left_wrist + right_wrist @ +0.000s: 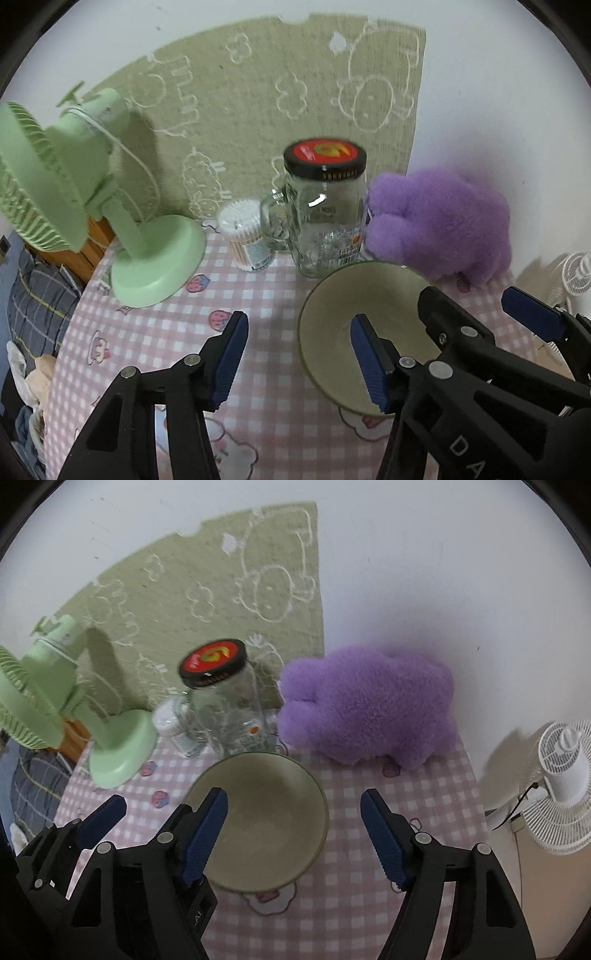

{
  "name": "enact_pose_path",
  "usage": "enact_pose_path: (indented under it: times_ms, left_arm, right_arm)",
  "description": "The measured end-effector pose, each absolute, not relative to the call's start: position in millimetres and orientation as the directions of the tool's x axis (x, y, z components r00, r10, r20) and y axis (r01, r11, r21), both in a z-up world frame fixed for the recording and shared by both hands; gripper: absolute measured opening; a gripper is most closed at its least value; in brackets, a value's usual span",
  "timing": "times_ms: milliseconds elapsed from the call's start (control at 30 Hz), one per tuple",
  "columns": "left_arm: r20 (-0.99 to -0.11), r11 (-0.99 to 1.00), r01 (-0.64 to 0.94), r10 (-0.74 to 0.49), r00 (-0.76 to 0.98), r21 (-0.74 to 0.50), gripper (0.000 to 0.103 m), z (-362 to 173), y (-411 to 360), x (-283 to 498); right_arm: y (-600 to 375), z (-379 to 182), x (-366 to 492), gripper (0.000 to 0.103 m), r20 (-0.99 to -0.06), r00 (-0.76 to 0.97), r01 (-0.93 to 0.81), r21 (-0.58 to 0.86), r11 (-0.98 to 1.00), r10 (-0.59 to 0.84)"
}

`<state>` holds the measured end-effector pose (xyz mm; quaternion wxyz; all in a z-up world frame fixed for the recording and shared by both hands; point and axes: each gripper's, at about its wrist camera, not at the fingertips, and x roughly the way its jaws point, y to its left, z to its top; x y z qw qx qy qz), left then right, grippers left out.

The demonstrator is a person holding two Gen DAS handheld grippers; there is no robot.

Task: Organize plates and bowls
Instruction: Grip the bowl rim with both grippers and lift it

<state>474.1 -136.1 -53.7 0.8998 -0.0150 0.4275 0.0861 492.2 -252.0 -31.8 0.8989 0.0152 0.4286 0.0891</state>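
Left wrist view: left tool [299,354] released, jaws apart; its right finger hangs over the bowl's left rim, the left finger over bare cloth, nothing gripped. The bowl [369,306], cream inside with a dark green rim, sits upright on the tabletop [266,369], which wears a pink checked cloth. Just behind it stands a glass jar [325,221] with a black-and-red lid; left of the jar, a tub of cotton swabs [243,229], sharp only here. A green fan [92,206] stands far left, with bedding [37,295] below the edge.

Right wrist view: right tool [293,834] released, jaws wide, straddling the bowl's right side without touching. A purple plush toy [369,709] leans on the white wall. Only this view shows the whole white fan [565,786] beyond the tabletop's right edge.
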Motion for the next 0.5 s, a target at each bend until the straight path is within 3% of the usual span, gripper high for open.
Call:
enact_pose_path:
  times_ms: [100, 300, 500]
  left_arm:
    - [-0.791, 0.986, -0.159, 0.135, 0.596, 0.049, 0.057, -69, -136, 484]
    - [-0.816, 0.984, -0.168, 0.139, 0.561, 0.052, 0.043, -95, -134, 496]
    - [-0.832, 0.983, -0.179, 0.122, 0.541, 0.028, 0.024, -109, -132, 501]
  right_arm:
    - [-253, -49, 503, 0.071, -0.785, 0.597, -0.130, 0.112, 0.985, 0.168]
    - [-253, -77, 514, 0.060, -0.809, 0.567, -0.106, 0.118, 0.987, 0.158]
    - [-252, -93, 521, 0.038, -0.820, 0.554, -0.095, 0.110, 0.989, 0.144]
